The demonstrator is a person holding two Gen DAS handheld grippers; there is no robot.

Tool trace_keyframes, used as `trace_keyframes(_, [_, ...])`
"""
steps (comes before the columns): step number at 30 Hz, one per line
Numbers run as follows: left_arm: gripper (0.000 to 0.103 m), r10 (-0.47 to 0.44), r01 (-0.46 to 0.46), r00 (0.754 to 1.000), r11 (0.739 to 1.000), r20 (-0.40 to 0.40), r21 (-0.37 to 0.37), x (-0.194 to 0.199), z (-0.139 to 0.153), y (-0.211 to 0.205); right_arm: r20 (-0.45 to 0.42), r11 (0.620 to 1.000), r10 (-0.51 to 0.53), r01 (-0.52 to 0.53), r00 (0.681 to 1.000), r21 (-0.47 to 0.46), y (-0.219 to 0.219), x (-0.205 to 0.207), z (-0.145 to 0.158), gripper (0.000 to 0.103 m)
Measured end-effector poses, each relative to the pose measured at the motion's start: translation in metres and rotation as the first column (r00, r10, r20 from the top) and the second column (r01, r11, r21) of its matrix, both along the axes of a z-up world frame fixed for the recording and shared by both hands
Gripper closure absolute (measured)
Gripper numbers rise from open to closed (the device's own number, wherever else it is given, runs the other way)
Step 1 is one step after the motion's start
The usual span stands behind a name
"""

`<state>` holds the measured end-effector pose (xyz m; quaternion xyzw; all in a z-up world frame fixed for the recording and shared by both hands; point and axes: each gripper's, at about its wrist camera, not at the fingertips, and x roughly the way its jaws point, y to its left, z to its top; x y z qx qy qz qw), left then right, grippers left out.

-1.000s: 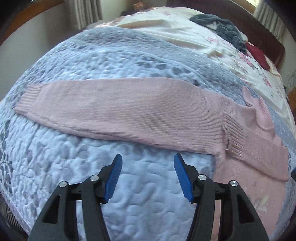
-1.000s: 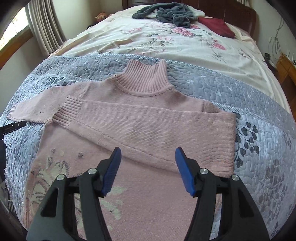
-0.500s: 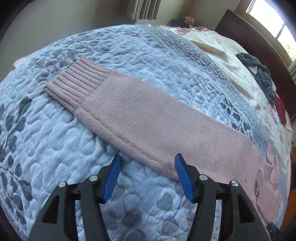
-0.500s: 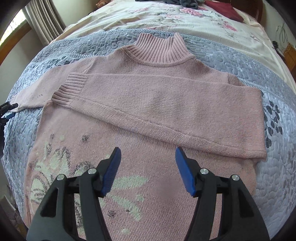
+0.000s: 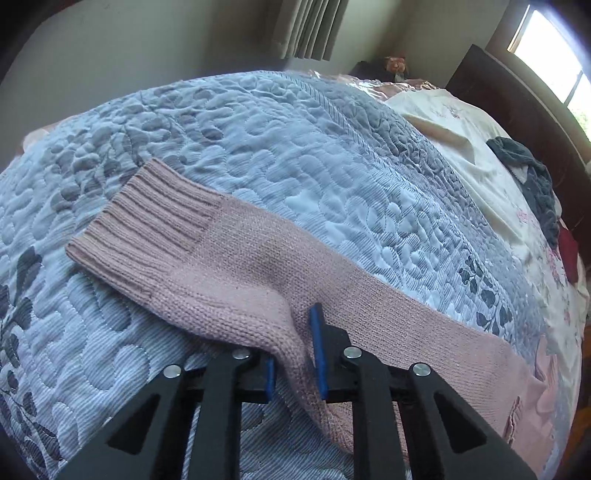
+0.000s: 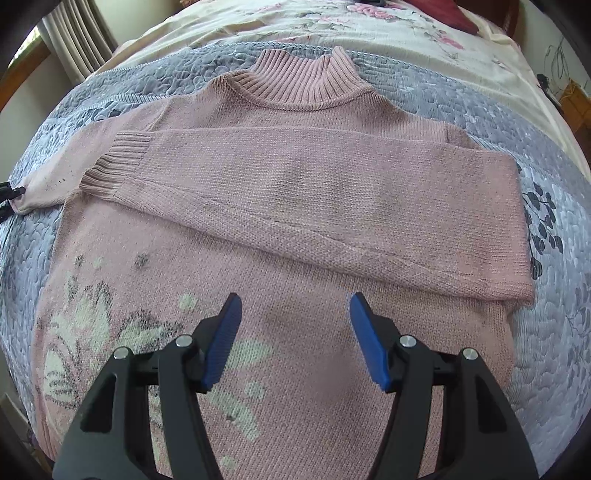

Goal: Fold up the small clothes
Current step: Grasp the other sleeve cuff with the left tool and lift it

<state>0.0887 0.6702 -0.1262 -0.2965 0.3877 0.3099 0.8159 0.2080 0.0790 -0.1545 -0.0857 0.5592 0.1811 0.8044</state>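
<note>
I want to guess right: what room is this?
Most likely a bedroom: the pink sweater lies on a quilted bedspread, with a dark headboard and window curtains behind.

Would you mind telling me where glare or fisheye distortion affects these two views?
Left wrist view: the window is blown out white and the quilt bulges like a dome. Right wrist view: even daylight, no glare; the pink sweater bows outward, dark corners vignetted.

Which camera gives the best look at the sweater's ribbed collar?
The right wrist view: the ribbed collar lies flat and unobstructed at the top of the pink sweater. The left wrist view looks along the outstretched sleeve pinched by the left gripper; the collar isn't clearly visible there.
</note>
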Motion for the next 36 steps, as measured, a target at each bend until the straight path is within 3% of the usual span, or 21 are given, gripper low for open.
trace_keyframes(7, [0.093, -0.086, 0.082, 0.991, 0.996, 0.105, 0.042, 0.005, 0.036, -0.033, 0.004, 1.000, -0.003, 0.003, 1.000, 0.004, -0.005, 0.000, 0.003, 0.042])
trace_keyframes(13, [0.093, -0.241, 0.229, 0.958, 0.969, 0.153, 0.090, 0.031, 0.065, -0.097, 0.015, 1.000, -0.014, 0.014, 1.000, 0.006, -0.015, 0.000, 0.009, 0.042])
trace_keyframes(20, [0.093, -0.457, 0.444, 0.877, 0.889, 0.150, 0.116, 0.069, 0.078, -0.207, 0.029, 1.000, -0.030, 0.030, 0.999, 0.006, -0.028, 0.002, 0.016, 0.042])
trace_keyframes(28, [0.093, -0.618, 0.603, 0.777, 0.785, 0.122, 0.142, 0.103, 0.075, -0.319, 0.026, 0.998, -0.064, 0.064, 0.998, 0.017, -0.050, 0.003, 0.014, 0.042])
trace_keyframes(33, [0.093, -0.663, 0.652, 0.737, 0.749, 0.132, 0.121, 0.118, 0.066, -0.365, 0.022, 0.996, -0.086, 0.086, 0.996, 0.020, -0.062, 0.005, 0.011, 0.042])
trace_keyframes(36, [0.093, -0.670, 0.664, 0.730, 0.742, 0.134, 0.093, 0.125, 0.053, -0.383, 0.017, 0.995, -0.101, 0.100, 0.995, 0.021, -0.070, 0.008, 0.008, 0.042])
